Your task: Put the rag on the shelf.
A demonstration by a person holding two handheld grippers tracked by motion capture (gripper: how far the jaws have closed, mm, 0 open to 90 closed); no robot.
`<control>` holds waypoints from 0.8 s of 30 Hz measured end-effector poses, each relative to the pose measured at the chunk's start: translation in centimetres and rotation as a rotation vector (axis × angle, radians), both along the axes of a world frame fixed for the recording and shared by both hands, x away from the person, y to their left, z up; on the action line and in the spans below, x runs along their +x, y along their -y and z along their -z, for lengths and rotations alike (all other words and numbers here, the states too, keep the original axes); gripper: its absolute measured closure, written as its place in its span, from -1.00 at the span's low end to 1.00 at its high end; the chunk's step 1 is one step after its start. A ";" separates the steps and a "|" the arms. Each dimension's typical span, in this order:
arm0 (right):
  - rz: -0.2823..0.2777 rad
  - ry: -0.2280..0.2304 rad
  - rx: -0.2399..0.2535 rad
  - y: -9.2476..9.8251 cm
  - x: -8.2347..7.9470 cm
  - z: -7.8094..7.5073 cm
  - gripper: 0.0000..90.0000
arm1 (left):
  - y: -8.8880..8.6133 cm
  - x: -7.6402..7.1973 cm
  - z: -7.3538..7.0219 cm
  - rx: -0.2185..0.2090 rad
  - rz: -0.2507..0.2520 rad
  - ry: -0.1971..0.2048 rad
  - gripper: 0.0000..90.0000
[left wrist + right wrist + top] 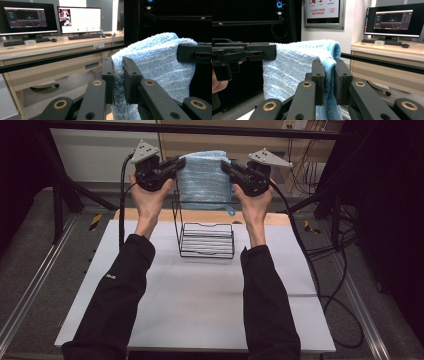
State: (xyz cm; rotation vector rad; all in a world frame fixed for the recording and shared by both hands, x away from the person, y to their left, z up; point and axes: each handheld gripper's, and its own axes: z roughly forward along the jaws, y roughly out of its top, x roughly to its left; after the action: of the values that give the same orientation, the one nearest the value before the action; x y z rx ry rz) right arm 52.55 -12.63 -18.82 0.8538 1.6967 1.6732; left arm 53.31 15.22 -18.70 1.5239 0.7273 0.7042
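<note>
A light blue towel (205,177) hangs folded in the air, stretched flat between 2 grippers, above and behind a black wire rack (206,237) that stands on the white tabletop (200,310). The left gripper (179,165) has its fingers (131,80) closed on the towel's upper left corner, and the right gripper (226,168) has its fingers (318,80) closed on the upper right corner (each pair pinches the folded edge). A person's hands in black sleeves hold both grippers level, facing each other. Desks with monitors (78,20) stand in the background.
</note>
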 end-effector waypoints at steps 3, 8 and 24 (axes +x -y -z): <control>-0.004 -0.008 -0.005 -0.1 -0.3 0.7 0.80 | -0.2 -0.2 0.7 0.000 0.008 -0.007 0.79; -0.011 -0.021 -0.009 -0.2 -0.6 1.7 0.80 | -0.6 -0.6 1.7 0.002 0.022 -0.013 0.79; -0.028 -0.042 -0.031 0.3 -1.9 3.9 0.79 | -0.9 -1.7 3.9 0.012 0.075 -0.023 0.79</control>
State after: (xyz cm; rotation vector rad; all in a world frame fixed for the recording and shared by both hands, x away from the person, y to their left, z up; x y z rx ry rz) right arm 50.66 -12.90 -22.71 0.8596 1.7663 1.6536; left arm 51.64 16.10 -22.57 1.5642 0.6809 0.6365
